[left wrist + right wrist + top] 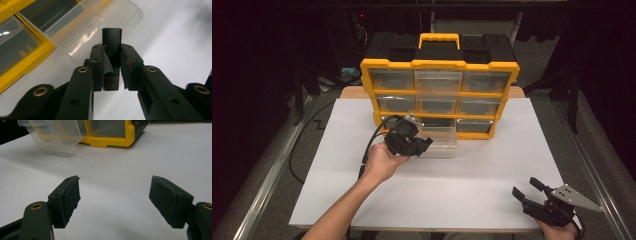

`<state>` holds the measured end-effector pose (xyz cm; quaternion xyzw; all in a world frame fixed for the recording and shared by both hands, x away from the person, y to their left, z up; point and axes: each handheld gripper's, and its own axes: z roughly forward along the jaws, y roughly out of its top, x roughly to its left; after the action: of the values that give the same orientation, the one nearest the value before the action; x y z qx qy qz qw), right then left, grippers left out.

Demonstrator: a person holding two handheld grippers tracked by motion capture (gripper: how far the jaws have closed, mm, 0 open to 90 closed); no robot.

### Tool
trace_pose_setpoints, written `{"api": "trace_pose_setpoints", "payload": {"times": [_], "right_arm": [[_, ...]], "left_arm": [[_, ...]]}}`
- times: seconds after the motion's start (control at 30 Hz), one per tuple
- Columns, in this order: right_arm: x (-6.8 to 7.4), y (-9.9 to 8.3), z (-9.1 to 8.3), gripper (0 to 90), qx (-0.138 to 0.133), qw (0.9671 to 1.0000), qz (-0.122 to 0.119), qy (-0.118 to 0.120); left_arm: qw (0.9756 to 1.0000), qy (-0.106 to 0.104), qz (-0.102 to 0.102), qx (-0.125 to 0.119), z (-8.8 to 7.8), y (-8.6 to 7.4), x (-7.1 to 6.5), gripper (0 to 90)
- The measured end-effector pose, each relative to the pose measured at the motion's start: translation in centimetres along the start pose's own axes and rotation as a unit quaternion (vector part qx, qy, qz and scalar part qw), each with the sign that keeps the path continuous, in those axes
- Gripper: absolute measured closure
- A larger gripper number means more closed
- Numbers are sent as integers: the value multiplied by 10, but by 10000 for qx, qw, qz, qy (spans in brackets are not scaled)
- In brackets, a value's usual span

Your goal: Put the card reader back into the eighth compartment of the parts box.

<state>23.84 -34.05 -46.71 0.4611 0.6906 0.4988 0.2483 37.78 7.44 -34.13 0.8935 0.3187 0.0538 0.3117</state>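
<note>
A small black block (111,47) is clamped between the pads of the left gripper (111,67), held just above the clear drawer (439,142) pulled out from the bottom row of the yellow organizer (439,95). No contents can be made out in that drawer; other drawers are seen shut, contents unclear. The right gripper (527,189) is rested at the near-right table (492,170) edge, jaws apart, nothing btw them

A white bench (437,190) carries a yellow drawer organizer (439,95) at its far edge (black top, yellow handle), one clear drawer (439,142) pulled out in front.
</note>
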Motion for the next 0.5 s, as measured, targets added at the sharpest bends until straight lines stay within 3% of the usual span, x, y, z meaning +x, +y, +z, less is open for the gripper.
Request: {"api": "trace_pose_setpoints", "payload": {"times": [0.5], "right_arm": [[0,0,0,248,13,10000,6,21]], "left_arm": [[9999,130,-74,-1,8,18,12,732]]}}
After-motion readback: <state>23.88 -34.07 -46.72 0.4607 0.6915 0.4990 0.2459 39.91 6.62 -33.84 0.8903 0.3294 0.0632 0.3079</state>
